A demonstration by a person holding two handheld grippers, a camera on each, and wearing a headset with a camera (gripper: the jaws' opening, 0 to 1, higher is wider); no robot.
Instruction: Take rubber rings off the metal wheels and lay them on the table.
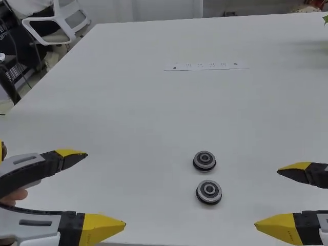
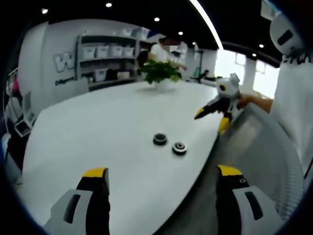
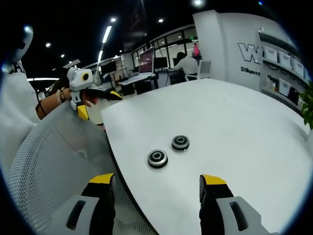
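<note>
Two small metal wheels with black rubber rings lie flat on the white table [image 1: 154,113], near its front edge. The farther wheel [image 1: 204,160] [image 2: 160,139] [image 3: 180,142] sits just behind the nearer wheel [image 1: 208,192] [image 2: 179,148] [image 3: 157,158]. My left gripper [image 1: 102,189] [image 2: 162,171] is open and holds nothing, well to the left of them. Over the edge on the other side, my right gripper [image 1: 267,198] [image 3: 156,179] is open too, with nothing in it. Each gripper shows in the other's view: the right gripper [image 2: 220,110] and the left gripper [image 3: 93,98].
A flat white strip with small marks [image 1: 205,65] lies farther back on the table. A white chair [image 1: 56,23] stands at the far left corner. A potted plant [image 2: 159,73] sits at the table's far end. A mesh chair back [image 3: 54,147] is close to the table edge.
</note>
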